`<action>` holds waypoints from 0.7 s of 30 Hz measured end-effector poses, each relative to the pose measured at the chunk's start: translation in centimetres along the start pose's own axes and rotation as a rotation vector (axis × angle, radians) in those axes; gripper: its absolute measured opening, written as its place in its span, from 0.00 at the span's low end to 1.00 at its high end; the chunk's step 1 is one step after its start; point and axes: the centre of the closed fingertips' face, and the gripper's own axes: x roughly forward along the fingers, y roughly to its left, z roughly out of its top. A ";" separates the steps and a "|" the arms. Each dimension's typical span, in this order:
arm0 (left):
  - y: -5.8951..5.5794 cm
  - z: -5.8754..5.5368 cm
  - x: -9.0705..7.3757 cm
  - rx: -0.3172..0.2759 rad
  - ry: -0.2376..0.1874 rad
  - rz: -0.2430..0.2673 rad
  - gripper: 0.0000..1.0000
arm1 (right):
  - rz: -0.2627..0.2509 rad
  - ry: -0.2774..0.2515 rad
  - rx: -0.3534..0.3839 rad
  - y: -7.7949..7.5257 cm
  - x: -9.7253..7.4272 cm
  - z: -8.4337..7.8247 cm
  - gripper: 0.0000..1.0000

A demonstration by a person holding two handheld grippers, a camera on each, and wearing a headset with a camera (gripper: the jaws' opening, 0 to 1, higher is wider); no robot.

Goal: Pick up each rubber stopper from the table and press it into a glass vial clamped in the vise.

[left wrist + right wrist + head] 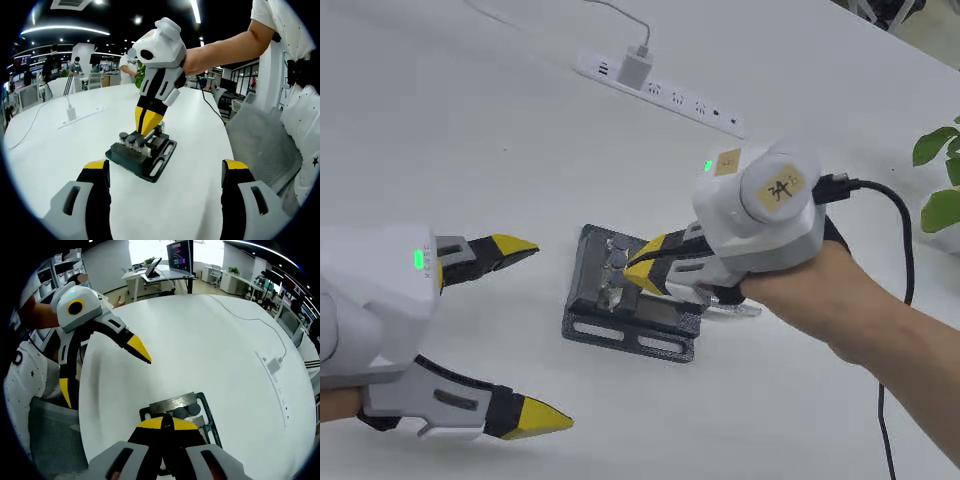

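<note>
1. Head view: the left gripper (pixel 532 332) is nearest, above the near left part of the table (pixel 470 150). Its jaws are spread wide with nothing between them.
2. The right gripper (pixel 638 274), held in a hand (pixel 820 290), comes in from the table's right side. Its jaws are pinched together, and the tips are down over the vise (pixel 620 330) in mid-table.
3. Glass vials (pixel 617 262) stand in a row clamped in the vise. A power strip (pixel 660 95) lies toward the far edge.
4. Left gripper view: the left gripper's own jaws rise far apart, framing the vise (pixel 155 160). Three vials carry dark rubber stoppers (pixel 131 138). The right gripper (pixel 147 125) points down at the end of that row.
5. Right gripper view: the right gripper's own yellow tips (pixel 167 424) meet, just short of the stoppers (pixel 185 411) in the vise (pixel 202 402). Whether a stopper sits under the tips is hard to tell. The left gripper (pixel 102 370) hangs wide open over the table's edge.
</note>
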 end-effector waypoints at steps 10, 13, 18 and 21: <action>0.0 0.0 -0.1 -0.003 0.001 -0.004 0.91 | 0.012 0.014 -0.006 0.1 0.7 -0.3 0.00; 0.0 -0.1 -0.1 -0.004 0.003 -0.001 0.91 | 0.017 0.018 -0.010 0.3 0.8 -0.4 0.00; 0.1 -0.1 -0.2 -0.005 0.002 0.001 0.91 | 0.027 0.020 -0.002 0.2 0.9 -0.4 0.00; 0.1 -0.1 -0.1 -0.006 0.002 0.000 0.90 | 0.029 0.029 -0.014 0.3 0.9 -0.4 0.00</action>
